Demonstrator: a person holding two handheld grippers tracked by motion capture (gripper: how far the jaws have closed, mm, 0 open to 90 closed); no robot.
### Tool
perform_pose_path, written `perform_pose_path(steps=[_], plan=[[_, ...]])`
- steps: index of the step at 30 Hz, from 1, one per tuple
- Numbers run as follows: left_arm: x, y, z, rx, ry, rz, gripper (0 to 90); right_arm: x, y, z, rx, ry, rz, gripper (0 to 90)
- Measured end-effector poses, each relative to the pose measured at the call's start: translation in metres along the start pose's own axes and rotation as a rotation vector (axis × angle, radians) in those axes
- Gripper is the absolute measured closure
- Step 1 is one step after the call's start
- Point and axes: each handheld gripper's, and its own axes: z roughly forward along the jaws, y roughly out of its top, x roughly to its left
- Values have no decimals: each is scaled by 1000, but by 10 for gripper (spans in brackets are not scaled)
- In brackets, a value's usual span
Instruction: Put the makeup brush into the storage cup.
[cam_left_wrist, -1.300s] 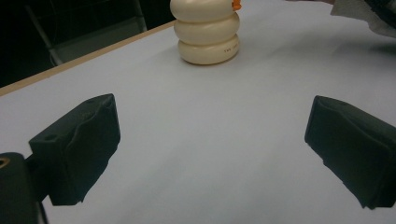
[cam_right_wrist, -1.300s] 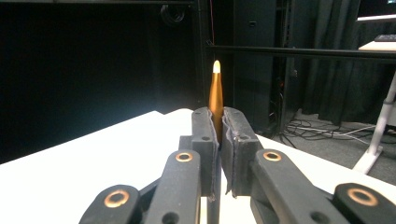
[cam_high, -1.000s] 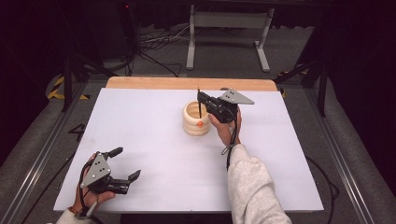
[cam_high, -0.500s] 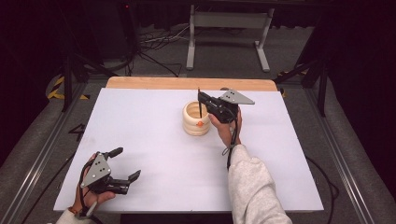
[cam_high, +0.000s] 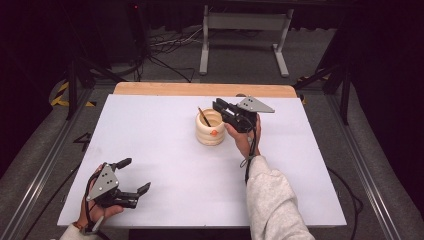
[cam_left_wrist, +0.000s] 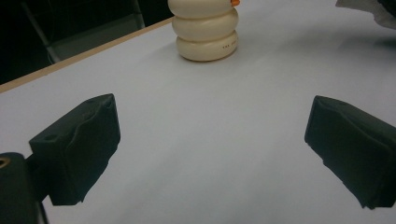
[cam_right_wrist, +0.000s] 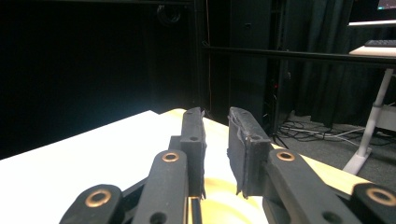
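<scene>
High view, near to far: the left gripper (cam_high: 132, 181) rests at the 7 o'clock corner of the white table (cam_high: 165, 150), held in the person's left hand (cam_high: 92, 212). Its jaws stand wide apart with nothing between them. Left gripper view confirms this: both black pads (cam_left_wrist: 79, 144) sit far apart over bare table surface, and the cream ribbed holder (cam_left_wrist: 205, 30) stands well ahead of them, toward 12 o'clock.

On the high view, the person's right forearm in a grey sleeve (cam_high: 272, 200) comes in from 5 o'clock and runs up toward the centre. The right hand (cam_high: 245, 140) holds the right gripper (cam_high: 218, 106) just past the table's middle, toward 1 o'clock, with its jaws pointing toward 9 o'clock over the holder's rim. The holder (cam_high: 210, 131) stands upright and bears a small orange mark on its side. A thin dark stick (cam_high: 203, 116) leans inside the holder, tilted toward 11 o'clock.

Right gripper view shows the jaws with a narrow gap between the pads (cam_right_wrist: 247, 144); they have just been opening, and nothing is pinched between them. The holder's pale rim (cam_right_wrist: 224, 203) lies directly below the jaws.

At 12 o'clock, a bare wooden strip (cam_high: 200, 89) edges the table.
</scene>
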Motion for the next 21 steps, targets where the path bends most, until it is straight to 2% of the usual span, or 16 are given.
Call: perform_pose_path(steps=[6, 9, 11, 21], plan=[[1, 0, -1, -6, 4, -12, 43, 1, 1, -2, 5, -20, -5, 675], [1, 0, -1, 0, 2, -12, 43, 2, 2, -4, 14, -34, -32, 603], [1, 0, -1, -1, 4, -13, 43, 2, 2, -5, 12, -43, -39, 585], [1, 0, -1, 3, 4, -8, 42, 4, 5, -9, 39, -94, -71, 347]])
